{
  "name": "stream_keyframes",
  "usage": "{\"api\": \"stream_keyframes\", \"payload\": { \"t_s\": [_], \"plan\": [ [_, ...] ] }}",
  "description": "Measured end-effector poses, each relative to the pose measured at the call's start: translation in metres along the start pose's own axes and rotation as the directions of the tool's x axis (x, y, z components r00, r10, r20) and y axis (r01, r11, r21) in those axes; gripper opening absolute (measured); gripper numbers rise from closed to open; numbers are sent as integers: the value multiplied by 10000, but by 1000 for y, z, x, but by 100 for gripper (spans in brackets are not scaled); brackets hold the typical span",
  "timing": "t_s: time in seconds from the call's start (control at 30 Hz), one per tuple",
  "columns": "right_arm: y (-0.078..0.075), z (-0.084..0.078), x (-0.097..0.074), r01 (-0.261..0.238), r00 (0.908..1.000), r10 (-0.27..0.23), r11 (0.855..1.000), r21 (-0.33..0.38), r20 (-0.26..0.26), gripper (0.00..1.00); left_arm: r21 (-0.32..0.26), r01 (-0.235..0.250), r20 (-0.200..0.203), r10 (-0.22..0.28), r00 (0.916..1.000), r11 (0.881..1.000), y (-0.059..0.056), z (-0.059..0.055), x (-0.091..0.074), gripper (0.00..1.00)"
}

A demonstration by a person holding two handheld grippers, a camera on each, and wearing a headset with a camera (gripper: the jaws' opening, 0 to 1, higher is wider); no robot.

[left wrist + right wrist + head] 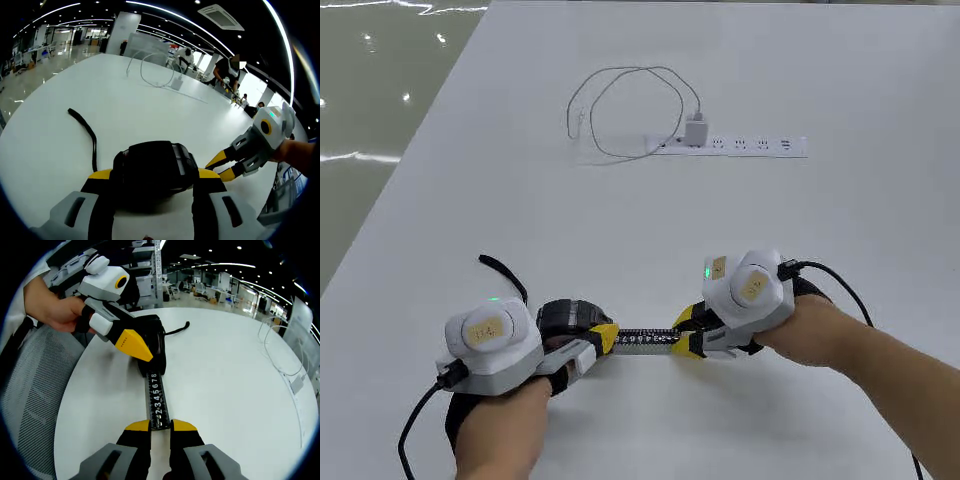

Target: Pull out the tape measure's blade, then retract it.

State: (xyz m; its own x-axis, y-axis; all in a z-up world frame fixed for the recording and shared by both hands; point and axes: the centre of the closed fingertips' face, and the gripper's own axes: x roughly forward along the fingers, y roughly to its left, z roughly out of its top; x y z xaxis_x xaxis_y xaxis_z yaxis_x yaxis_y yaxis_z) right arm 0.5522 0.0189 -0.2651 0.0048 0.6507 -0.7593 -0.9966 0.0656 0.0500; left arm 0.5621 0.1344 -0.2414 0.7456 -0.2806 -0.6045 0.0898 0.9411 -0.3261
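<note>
A white power strip (735, 146) is being kept at twelve o'clock on the table (840, 70); a charger (695, 131) with looped cable (650, 68) is being held in it.

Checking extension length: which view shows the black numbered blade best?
Right gripper view: the black numbered blade runs lengthwise, digits legible. Head view shows it small; left gripper view's black tape measure case hides it.

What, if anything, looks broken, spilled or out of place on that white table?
Nothing stands out. The left tongs hold the tape measure, its blade runs straight to the right tongs pinching its end, and the power strip lies flat farther back.
</note>
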Motion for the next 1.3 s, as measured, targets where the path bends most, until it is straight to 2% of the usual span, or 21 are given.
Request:
{"api": "stream_keyframes", "payload": {
  "t_s": [1.3],
  "plan": [
    [4,30,25,-177,9989,174,9998,66,439,9,-107,41,13,-41,10000,9999,0,1,0,58]
  ]
}}
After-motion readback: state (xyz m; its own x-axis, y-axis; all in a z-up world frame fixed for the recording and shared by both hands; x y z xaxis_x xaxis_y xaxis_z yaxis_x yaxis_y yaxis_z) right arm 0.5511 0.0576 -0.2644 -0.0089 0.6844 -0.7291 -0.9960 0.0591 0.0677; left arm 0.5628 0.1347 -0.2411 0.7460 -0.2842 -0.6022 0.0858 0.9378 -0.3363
